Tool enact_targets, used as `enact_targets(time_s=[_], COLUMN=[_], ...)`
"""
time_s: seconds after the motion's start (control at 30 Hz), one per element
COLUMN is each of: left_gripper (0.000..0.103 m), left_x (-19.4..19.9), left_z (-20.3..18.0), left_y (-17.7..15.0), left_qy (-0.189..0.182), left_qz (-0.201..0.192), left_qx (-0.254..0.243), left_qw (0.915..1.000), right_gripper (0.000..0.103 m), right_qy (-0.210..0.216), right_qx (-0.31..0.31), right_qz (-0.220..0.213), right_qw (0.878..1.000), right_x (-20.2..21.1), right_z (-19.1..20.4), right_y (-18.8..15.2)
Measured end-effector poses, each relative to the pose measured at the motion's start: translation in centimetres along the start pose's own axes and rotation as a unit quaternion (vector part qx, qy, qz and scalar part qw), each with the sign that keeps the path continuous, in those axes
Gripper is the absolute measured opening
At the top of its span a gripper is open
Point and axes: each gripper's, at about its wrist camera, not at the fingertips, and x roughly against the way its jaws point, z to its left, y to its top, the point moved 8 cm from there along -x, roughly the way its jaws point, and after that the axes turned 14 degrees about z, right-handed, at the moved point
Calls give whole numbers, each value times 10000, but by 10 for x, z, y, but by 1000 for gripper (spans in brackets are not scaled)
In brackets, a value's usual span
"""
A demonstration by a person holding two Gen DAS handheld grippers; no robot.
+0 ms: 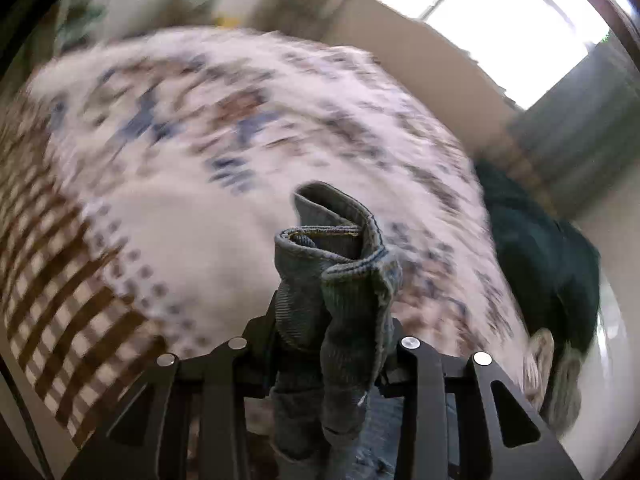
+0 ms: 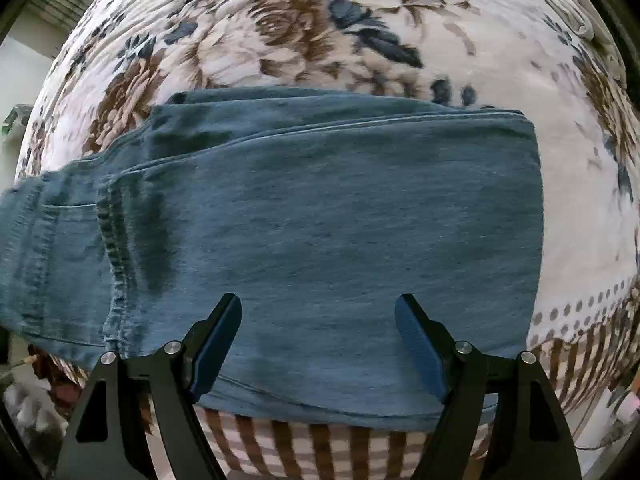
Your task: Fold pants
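Currently, pants [image 2: 320, 216]: folded on bed [image 2: 580, 184], long axis left-right, directly beneath right gripper [image 2: 318, 340].
Right gripper: open, empty, nearer.
Left gripper [image 1: 332, 320]: clamping bunched hem, raised.

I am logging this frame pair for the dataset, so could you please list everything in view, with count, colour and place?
Blue denim pants: one, blue, lying folded flat across the bedspread in the right wrist view; a bunched hem is pinched in the left gripper.
Floral quilted bedspread: one, white with brown and blue flowers and a brown checked border, under the pants.
Dark green cloth: one, dark green, at the bed's far edge in the left wrist view; too blurred to identify.
Window: one, bright, upper right in the left wrist view.
Left gripper: one, black, shut on the hem.
Right gripper: one, black with blue pads, open above the pants.
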Motion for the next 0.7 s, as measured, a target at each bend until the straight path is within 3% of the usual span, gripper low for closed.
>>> enact_targets(time_s=[0.1, 0.23, 0.3, 0.4, 0.47, 0.6, 0.63, 0.7], left_gripper=[29, 28, 28, 27, 27, 28, 28, 28], left_x=[15, -1, -29, -85, -126, -164, -168, -173], left_z=[-69, -161, -199, -225, -225, -221, -221, -221], left_y=[-18, -83, -131, -192, -225, -256, -259, -259], left_qy=[43, -58, 15, 457, 1018, 1747, 1866, 2031], left_qz=[-32, 425, 886, 1438, 1679, 1678, 1648, 1623], left_qx=[-830, -1876, -2382, -3075, -3561, -4328, -4457, -4551], left_qw=[9965, 9813, 9672, 9395, 9136, 8683, 8599, 8516], right_gripper=[81, 81, 81, 81, 81, 81, 81, 81], right_qy=[46, 83, 82, 59, 4, -126, -143, -155], right_qx=[7, -131, -250, -489, -602, -693, -701, -720], right_qz=[-54, -181, -199, -198, -204, -238, -246, -269], right_qw=[10000, 9997, 9995, 9986, 9980, 9972, 9971, 9969], right_x=[7, 25, 32, 40, 44, 48, 49, 49], right_z=[-20, -64, -90, -135, -163, -206, -212, -224], right_y=[-1, -2, -3, -7, -10, -14, -14, -14])
